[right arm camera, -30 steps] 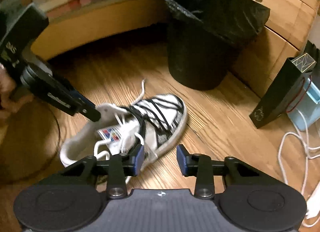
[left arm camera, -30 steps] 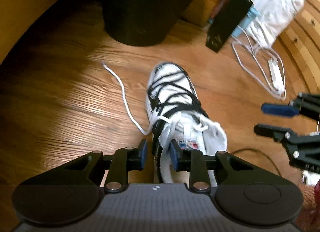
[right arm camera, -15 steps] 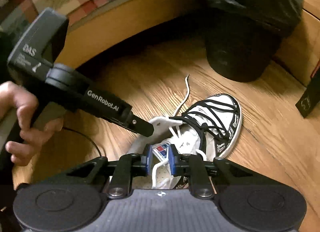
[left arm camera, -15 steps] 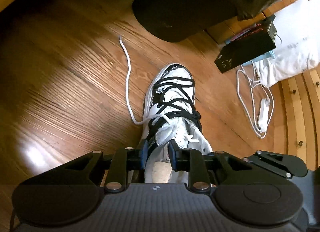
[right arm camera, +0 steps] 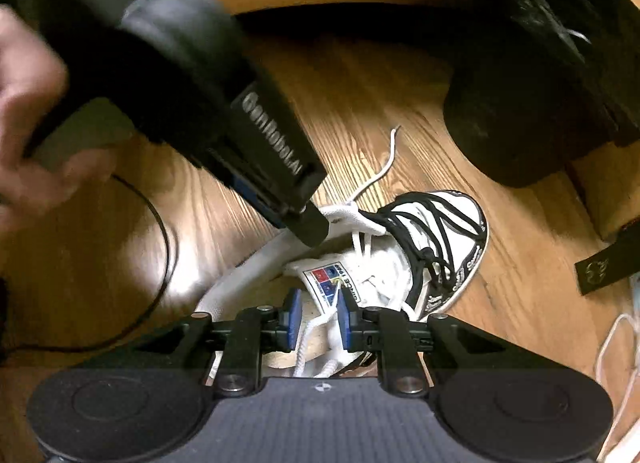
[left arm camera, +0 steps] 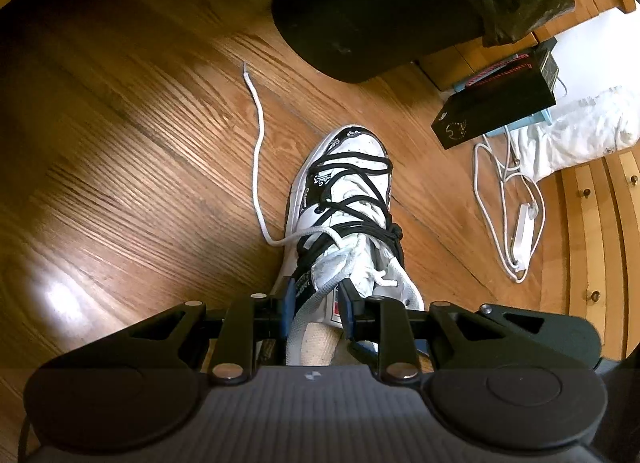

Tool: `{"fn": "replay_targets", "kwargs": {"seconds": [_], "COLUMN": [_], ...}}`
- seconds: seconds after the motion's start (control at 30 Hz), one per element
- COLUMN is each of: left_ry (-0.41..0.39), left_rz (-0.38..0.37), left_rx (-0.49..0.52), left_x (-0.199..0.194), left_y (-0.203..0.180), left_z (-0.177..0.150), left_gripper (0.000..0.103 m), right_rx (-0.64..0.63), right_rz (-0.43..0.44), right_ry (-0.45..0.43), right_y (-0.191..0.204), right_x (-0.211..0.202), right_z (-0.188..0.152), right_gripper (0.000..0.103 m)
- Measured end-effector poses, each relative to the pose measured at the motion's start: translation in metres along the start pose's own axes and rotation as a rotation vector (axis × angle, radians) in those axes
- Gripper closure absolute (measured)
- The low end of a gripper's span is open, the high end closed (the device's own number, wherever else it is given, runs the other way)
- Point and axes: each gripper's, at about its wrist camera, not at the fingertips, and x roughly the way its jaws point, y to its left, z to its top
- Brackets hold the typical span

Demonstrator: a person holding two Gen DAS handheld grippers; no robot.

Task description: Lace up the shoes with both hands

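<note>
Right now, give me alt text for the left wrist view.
The left gripper straddles the collar edge of a white sneaker with black laces on a wooden floor. A loose white lace trails left toward a black trash bin.

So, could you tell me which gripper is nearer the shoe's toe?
Left. The left gripper sits at the collar edge of the shoe, by the top lacing; the right gripper hangs over the opening nearer the heel.
</note>
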Motion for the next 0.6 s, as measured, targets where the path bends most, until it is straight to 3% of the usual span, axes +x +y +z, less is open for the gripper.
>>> {"fn": "replay_targets", "kwargs": {"seconds": [0.23, 0.33, 0.6], "left_ry": [0.001, 0.004, 0.005], "left_rz": [-0.004, -0.011, -0.015], "left_rx": [-0.010, -0.027, -0.041], "left_x": [0.000, 0.000, -0.001], "left_y": [0.001, 0.003, 0.003], "left_z": [0.000, 0.000, 0.000], "left_gripper": [0.077, 0.077, 0.077], "right_rx": [-0.020, -0.004, 0.003], "right_rz": [-0.043, -0.027, 0.017], "right_ry": [0.047, 0.061, 0.002], "right_y": [0.003, 0.002, -0.003], "right_x": [0.011, 0.013, -0.001], "right_z": [-0.002, -0.002, -0.009], "right_gripper": [0.083, 0.090, 0.098]}}
